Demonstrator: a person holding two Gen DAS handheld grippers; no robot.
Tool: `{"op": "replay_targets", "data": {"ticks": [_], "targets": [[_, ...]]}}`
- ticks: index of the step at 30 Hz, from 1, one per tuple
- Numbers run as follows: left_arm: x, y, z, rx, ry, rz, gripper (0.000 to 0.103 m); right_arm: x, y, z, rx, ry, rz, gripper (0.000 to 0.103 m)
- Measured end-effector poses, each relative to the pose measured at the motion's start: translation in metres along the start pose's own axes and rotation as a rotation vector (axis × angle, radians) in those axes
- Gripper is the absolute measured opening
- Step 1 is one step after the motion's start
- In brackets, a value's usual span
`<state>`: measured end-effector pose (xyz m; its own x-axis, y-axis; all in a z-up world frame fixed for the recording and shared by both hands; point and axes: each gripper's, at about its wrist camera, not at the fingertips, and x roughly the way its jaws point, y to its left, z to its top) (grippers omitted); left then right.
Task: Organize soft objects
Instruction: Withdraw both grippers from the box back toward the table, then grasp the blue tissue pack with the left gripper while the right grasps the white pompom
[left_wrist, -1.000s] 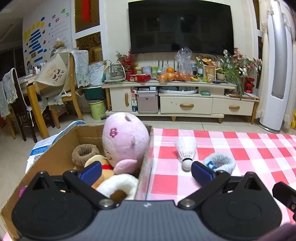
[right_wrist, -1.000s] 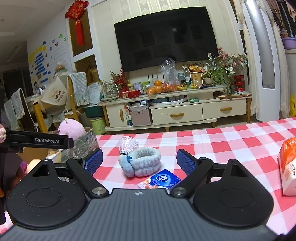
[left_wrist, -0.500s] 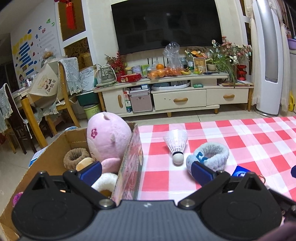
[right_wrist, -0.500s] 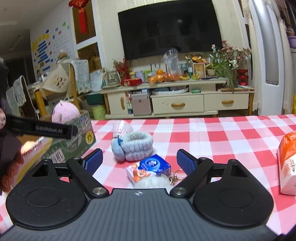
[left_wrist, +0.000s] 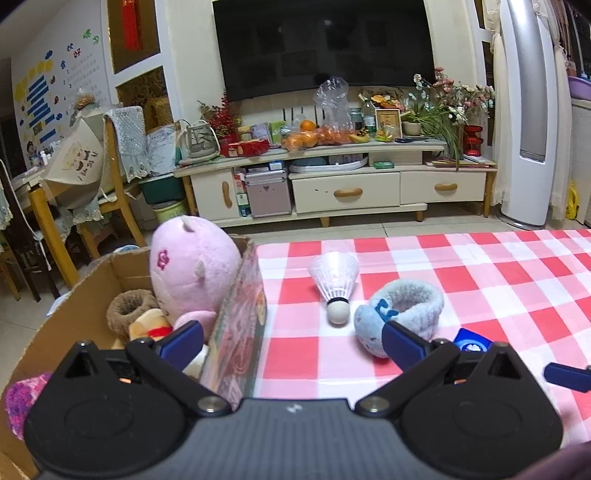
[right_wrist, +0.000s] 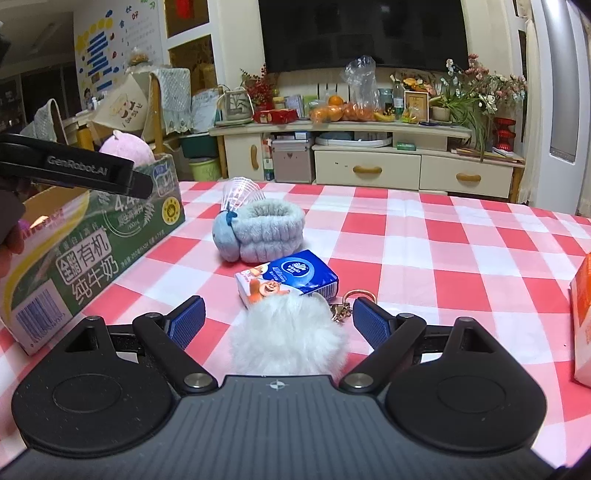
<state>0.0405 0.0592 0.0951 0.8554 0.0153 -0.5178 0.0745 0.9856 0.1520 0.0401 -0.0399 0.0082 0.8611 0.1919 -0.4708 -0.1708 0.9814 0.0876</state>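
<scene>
A cardboard box (left_wrist: 242, 314) (right_wrist: 96, 236) at the table's left holds a pink plush pig (left_wrist: 192, 266), a brown knit ring (left_wrist: 127, 310) and other soft toys. A grey-blue plush wristband (left_wrist: 402, 314) (right_wrist: 258, 232) lies on the checked cloth. A white fluffy pom-pom keychain (right_wrist: 290, 338) lies between the jaws of my right gripper (right_wrist: 279, 325), which is open and empty. My left gripper (left_wrist: 291, 341) is open and empty, straddling the box's right wall.
A shuttlecock (left_wrist: 336, 284) (right_wrist: 238, 190) lies beside the wristband. A blue tissue pack (right_wrist: 290, 277) lies just beyond the pom-pom. An orange packet (right_wrist: 581, 317) sits at the right edge. The left gripper's arm (right_wrist: 74, 170) shows over the box.
My left gripper has shifted right, off the box toward the wristband. My right gripper has come down and forward; the white pom-pom now sits between its jaws.
</scene>
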Motion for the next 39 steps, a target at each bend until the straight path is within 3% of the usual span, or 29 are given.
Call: {"op": "replay_targets", "data": {"ticks": [7, 8, 10, 12, 15, 25, 32, 39], "targets": [[0.006, -0.008, -0.001, -0.013, 0.024, -0.08, 0.102, 0.012, 0.001, -0.011, 0.001, 0.065, 0.001, 0.103], [0.007, -0.01, -0.001, -0.016, 0.026, -0.093, 0.102, 0.012, 0.001, -0.012, -0.007, 0.071, 0.001, 0.1], [0.009, -0.013, -0.001, -0.023, 0.032, -0.123, 0.102, 0.014, -0.001, -0.013, -0.008, 0.082, 0.011, 0.074], [0.011, -0.018, -0.002, -0.029, 0.037, -0.156, 0.102, 0.012, -0.004, -0.015, -0.009, 0.088, 0.017, 0.065], [0.015, -0.027, -0.004, -0.023, 0.043, -0.194, 0.102, 0.009, -0.013, -0.016, 0.012, 0.086, 0.02, 0.061], [0.031, -0.067, -0.017, 0.054, 0.059, -0.286, 0.102, -0.008, -0.083, -0.014, 0.179, 0.091, -0.083, 0.06], [0.045, -0.104, -0.033, 0.19, 0.054, -0.299, 0.098, -0.012, -0.116, -0.018, 0.269, 0.1, -0.076, 0.062], [0.065, -0.113, -0.036, 0.201, 0.083, -0.256, 0.084, -0.01, -0.119, -0.018, 0.27, 0.096, -0.072, 0.079]]}}
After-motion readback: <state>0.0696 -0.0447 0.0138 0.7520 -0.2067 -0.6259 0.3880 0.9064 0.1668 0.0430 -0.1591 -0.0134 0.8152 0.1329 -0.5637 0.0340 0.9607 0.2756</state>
